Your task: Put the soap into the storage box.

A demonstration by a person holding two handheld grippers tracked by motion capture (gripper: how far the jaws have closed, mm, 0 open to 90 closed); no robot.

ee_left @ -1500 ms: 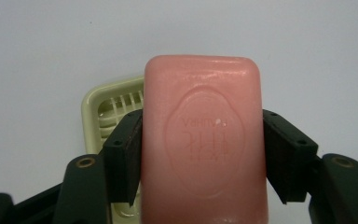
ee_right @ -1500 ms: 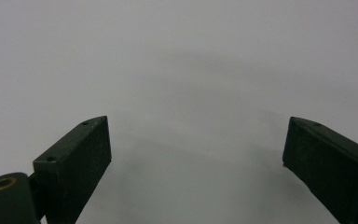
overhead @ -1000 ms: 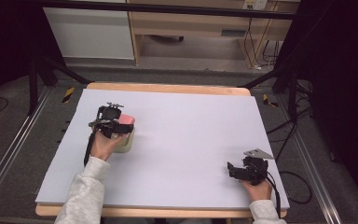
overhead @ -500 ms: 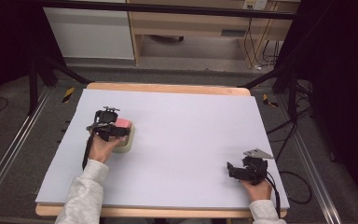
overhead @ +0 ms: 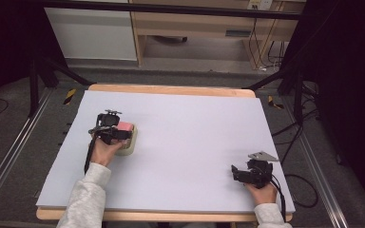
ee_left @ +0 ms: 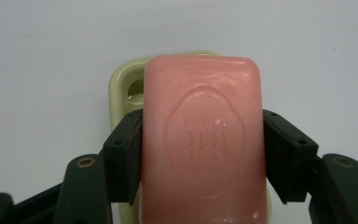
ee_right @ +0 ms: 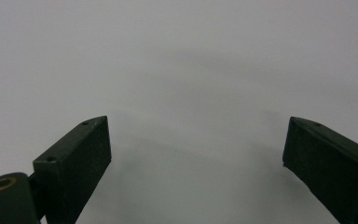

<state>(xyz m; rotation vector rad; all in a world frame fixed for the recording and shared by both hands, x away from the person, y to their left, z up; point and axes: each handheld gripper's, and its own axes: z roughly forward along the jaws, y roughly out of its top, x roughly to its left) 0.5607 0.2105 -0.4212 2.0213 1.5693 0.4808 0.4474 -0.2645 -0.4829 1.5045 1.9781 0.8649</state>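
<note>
The pink rectangular bar of soap (ee_left: 204,140) has rounded corners, a smooth waxy face and an oval medallion pressed into its middle with raised lettering inside it. In the left gripper view it sits squarely between the two black jaws of the left gripper (ee_left: 203,156), whose pads press against its two long sides, so the gripper is clamped on the bar. Directly under and beyond the soap lies a pale yellow-green oval soap dish (ee_left: 125,93); its rim and one drain slot show past the bar's far left corner. Whether the bar touches the dish or hangs just above it cannot be told.

In the high view the left gripper (overhead: 116,133) with the soap (overhead: 125,127) is on the left part of the white table sheet (overhead: 190,142), about midway between the near and far edges, with the dish (overhead: 127,147) just under it.

The right gripper (overhead: 240,172) rests near the right near corner of the sheet, well apart from the soap; its jaws stand wide apart with nothing between them.

Compared with a second ago, the left hand with the soap has shifted slightly toward the near edge, the grip unchanged, while the right gripper has kept its place.
</note>
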